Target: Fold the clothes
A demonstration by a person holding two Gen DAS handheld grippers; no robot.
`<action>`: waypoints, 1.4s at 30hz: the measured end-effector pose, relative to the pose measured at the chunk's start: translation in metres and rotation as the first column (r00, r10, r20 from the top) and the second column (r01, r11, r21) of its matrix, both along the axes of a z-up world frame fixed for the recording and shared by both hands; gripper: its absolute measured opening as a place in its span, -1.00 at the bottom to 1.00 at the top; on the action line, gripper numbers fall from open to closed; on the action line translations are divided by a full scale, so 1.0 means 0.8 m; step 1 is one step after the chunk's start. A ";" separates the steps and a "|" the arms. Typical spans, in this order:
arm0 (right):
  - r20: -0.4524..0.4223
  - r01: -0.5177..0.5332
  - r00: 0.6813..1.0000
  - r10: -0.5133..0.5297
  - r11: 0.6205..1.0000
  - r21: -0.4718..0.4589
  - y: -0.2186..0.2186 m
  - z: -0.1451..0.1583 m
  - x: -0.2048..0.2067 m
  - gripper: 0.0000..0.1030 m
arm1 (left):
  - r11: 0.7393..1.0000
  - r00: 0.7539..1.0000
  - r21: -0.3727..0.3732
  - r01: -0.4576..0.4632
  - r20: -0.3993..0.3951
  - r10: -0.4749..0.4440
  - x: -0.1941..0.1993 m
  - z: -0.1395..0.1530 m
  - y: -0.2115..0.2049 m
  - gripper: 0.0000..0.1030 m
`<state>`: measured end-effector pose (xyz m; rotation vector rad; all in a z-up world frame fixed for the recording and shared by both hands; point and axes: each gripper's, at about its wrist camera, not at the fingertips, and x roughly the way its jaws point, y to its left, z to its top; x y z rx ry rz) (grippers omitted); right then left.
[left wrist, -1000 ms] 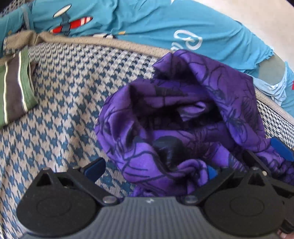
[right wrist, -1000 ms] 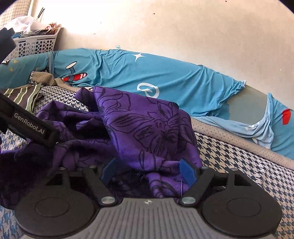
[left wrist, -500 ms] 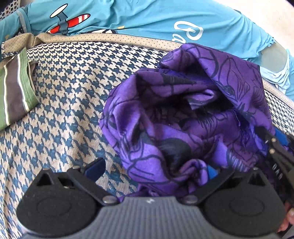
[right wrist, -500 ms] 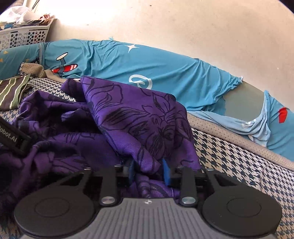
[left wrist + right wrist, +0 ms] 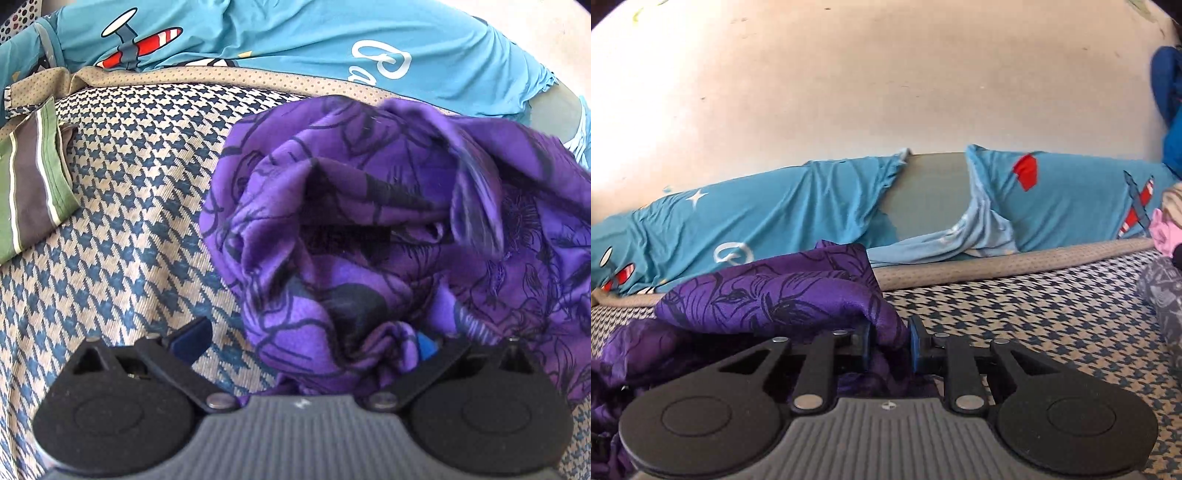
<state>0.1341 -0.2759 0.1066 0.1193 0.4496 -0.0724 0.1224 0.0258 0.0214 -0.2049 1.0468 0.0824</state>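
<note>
Purple garment (image 5: 783, 299) bunched on the houndstooth bed (image 5: 1034, 314) — right gripper (image 5: 888, 343) has just clenched its fold, left gripper (image 5: 310, 338) gapes wide — striped cloth (image 5: 29, 184) at nine o'clock.

A bed covered in blue-and-beige houndstooth fabric (image 5: 122, 236) carries everything; a crumpled purple garment with a dark floral print (image 5: 369, 229) lies on it; a folded green-and-grey striped cloth (image 5: 33, 192) rests at the left edge; blue pillows printed with aeroplanes (image 5: 768, 221) line the far side against the wall; a grey patterned roll (image 5: 1163, 306) lies at the right.
</note>
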 end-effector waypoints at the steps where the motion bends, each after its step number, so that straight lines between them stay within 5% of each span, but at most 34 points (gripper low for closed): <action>1: -0.012 0.033 0.999 -0.033 0.999 0.021 -0.012 0.000 0.000 -0.62 | 1.000 1.000 -0.001 0.000 0.001 0.000 0.000 0.000 0.000 1.00; 8: -0.109 0.222 0.971 -0.212 0.971 0.087 -0.080 -0.010 -0.005 -0.68 | 1.000 1.000 0.015 0.000 0.013 0.000 0.001 0.003 -0.005 1.00; 14: -0.235 0.226 0.952 -0.196 0.968 0.106 -0.103 -0.027 -0.009 -0.66 | 0.997 0.999 0.070 -0.019 0.052 0.015 0.006 0.010 -0.010 1.00; 17: -0.236 0.182 0.959 -0.156 0.979 0.093 -0.103 -0.025 -0.016 -0.38 | 0.986 0.995 0.164 -0.024 0.098 0.008 0.010 0.017 -0.019 1.00; 23: -0.100 0.047 0.994 -0.047 0.999 -0.004 -0.088 0.003 -0.034 0.30 | 0.985 0.994 0.158 -0.071 0.090 0.057 0.018 0.018 -0.015 1.00; 27: -0.084 -0.085 0.993 0.084 0.996 -0.011 -0.066 0.009 -0.030 0.31 | 0.985 0.992 0.135 -0.106 0.082 0.095 0.017 0.015 -0.006 1.00; 33: -0.089 -0.283 0.958 0.272 0.946 -0.157 -0.016 0.005 -0.019 0.43 | 0.979 0.990 0.155 -0.132 0.076 0.122 0.020 0.013 0.006 1.00; 42: -0.125 -0.392 0.920 0.371 0.871 -0.295 0.021 -0.022 0.006 0.56 | 0.963 0.984 0.211 -0.168 0.093 0.151 0.028 0.013 0.007 1.00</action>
